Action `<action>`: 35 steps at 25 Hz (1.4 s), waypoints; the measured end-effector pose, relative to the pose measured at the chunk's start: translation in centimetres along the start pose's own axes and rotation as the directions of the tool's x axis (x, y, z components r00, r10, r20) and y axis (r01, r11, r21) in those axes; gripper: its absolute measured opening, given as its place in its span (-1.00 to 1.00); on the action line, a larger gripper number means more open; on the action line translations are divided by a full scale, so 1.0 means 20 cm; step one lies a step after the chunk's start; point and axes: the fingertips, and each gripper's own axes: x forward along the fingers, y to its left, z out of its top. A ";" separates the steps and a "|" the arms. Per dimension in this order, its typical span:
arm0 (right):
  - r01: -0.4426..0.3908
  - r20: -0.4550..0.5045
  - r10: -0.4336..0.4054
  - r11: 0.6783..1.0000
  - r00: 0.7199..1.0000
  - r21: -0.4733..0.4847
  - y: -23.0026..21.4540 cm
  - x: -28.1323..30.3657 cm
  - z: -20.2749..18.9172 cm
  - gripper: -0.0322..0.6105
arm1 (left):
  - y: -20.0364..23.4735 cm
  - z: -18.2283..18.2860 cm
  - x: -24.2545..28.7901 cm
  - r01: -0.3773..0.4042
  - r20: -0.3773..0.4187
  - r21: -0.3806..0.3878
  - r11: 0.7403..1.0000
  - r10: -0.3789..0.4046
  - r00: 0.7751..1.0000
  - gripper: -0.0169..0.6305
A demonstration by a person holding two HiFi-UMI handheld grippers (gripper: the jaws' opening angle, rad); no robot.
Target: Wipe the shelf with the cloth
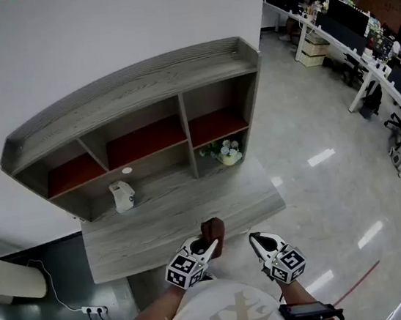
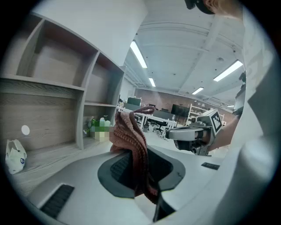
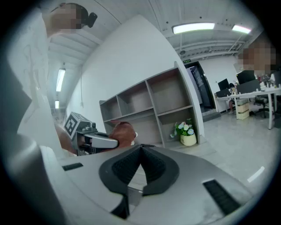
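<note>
A grey wooden shelf unit (image 1: 146,82) with red-backed upper compartments stands on a grey wooden top (image 1: 179,218) against the wall. My left gripper (image 1: 212,243) hovers at the top's front edge, shut on a brown knitted cloth (image 1: 212,229). In the left gripper view the cloth (image 2: 131,140) hangs bunched between the jaws of the left gripper (image 2: 137,154). My right gripper (image 1: 257,238) is held just to the right, off the top's front edge. In its own view the right gripper (image 3: 140,148) is shut with nothing in it, and the cloth (image 3: 123,132) shows at its left.
A small white bag (image 1: 122,196) sits in the lower left compartment and a flower pot (image 1: 227,152) in the lower right one. A power strip (image 1: 96,309) and cables lie on the floor at left. Office desks (image 1: 363,51) stand far right.
</note>
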 end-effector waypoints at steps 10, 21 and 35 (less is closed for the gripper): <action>0.037 0.022 -0.037 0.999 0.999 0.012 0.08 -0.29 -0.09 -0.89 | -0.24 -0.09 -0.07 0.005 -0.015 0.012 1.000 -0.004 1.000 -0.71; 0.075 0.077 -0.076 0.997 0.994 0.021 0.10 -0.45 -0.08 -0.89 | -0.33 -0.11 -0.13 -0.009 -0.004 0.015 1.000 0.009 1.000 -0.71; 0.158 0.075 -0.163 0.985 0.984 0.066 -0.02 -0.48 -0.13 -0.89 | -0.33 -0.10 0.04 0.070 -0.034 -0.008 0.997 -0.071 0.997 -0.71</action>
